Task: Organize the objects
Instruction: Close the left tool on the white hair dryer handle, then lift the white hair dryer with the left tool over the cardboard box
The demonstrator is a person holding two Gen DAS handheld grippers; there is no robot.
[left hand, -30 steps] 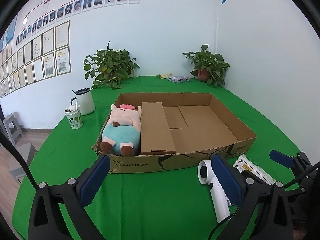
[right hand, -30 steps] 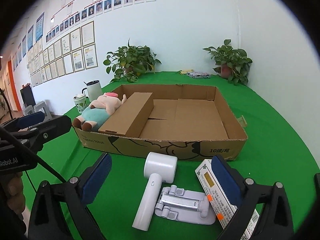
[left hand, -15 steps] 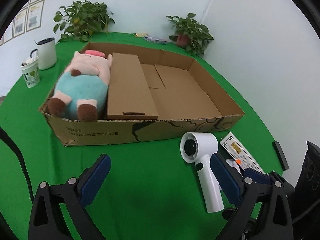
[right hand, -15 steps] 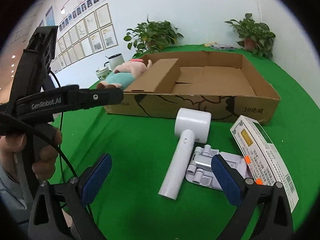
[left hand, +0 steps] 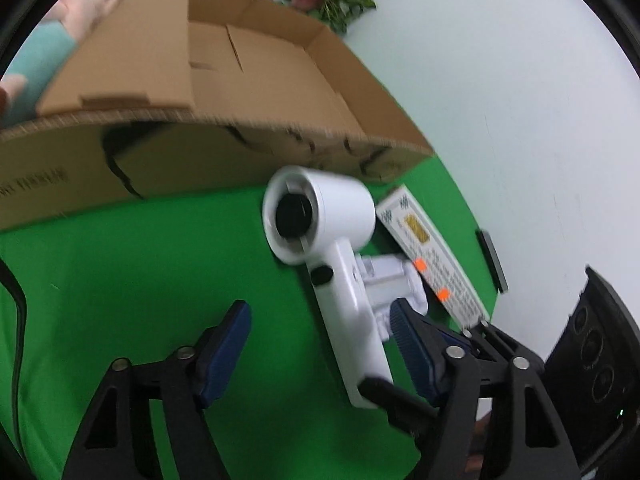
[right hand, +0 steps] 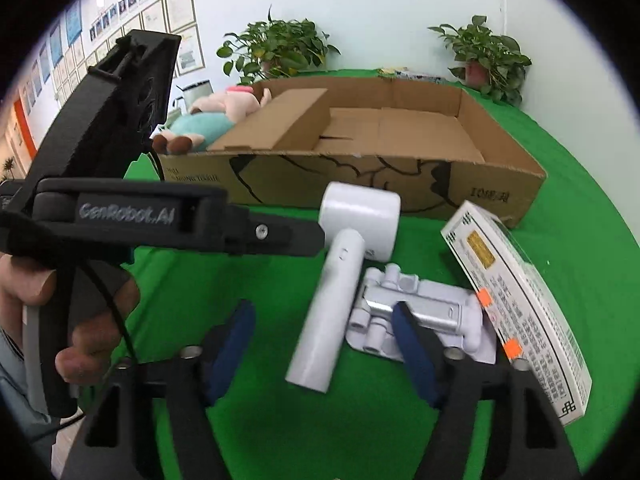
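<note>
White hair dryer (right hand: pixel 344 280), brown cardboard box (right hand: pixel 400 184), green tablecloth (right hand: pixel 280 420).

Two wrist fisheyes, both low over the green table (right hand: pixel 576 208), aimed at the same cluster.

We log the left view as close above the white hair dryer (left hand: pixel 320 216), facing the cardboard box (left hand: pixel 256 92) front wall, tilted and motion-blurred. The right view sits just beside it, a little farther back, facing the box (right hand: pixel 360 184) and the back wall. Both share the dryer (right hand: pixel 352 240), the white stand (right hand: pixel 420 312), the printed carton (right hand: pixel 516 300) and the box.
</note>
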